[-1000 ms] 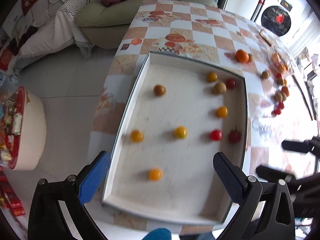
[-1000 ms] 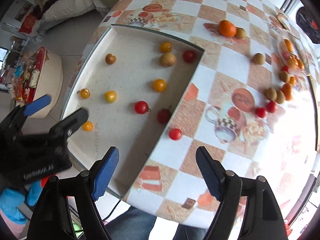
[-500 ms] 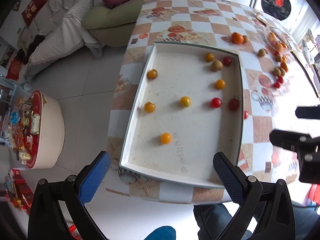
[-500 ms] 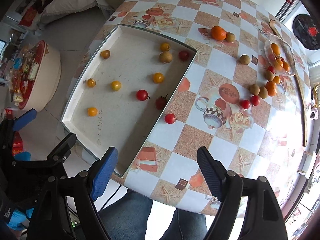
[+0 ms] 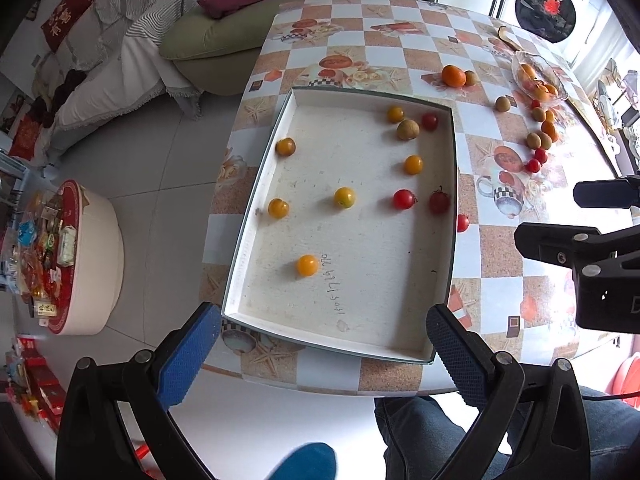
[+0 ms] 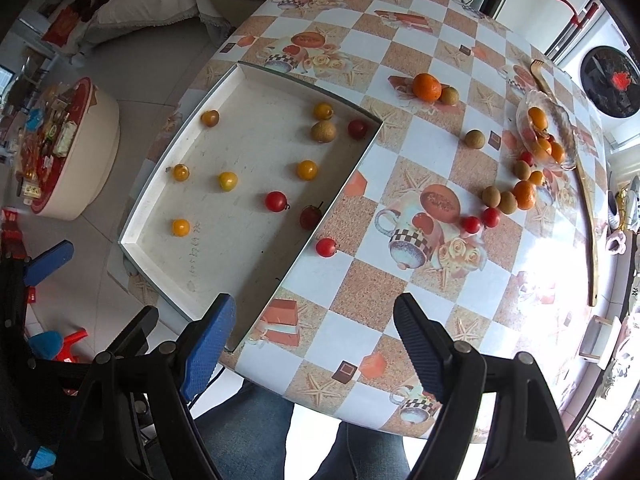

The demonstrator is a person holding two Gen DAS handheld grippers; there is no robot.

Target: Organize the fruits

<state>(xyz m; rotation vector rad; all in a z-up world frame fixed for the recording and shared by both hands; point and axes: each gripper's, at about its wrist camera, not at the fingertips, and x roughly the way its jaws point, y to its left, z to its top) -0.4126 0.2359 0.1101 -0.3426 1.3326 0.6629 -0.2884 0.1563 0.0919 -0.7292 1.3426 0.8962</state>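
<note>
The table carries a checkered cloth with cup prints; a green sofa stands beyond it. The white tray holds 6 yellow tomatoes, 3 red tomatoes and 1 brown fruit. 1 red tomato lies just outside the tray wall. The left gripper and right gripper are both spread wide, holding nothing.

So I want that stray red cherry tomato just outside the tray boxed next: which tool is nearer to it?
Right. The right tool hangs open almost straight in front of the red cherry tomato; the left tool, also open, sits off beyond the tray.
</note>
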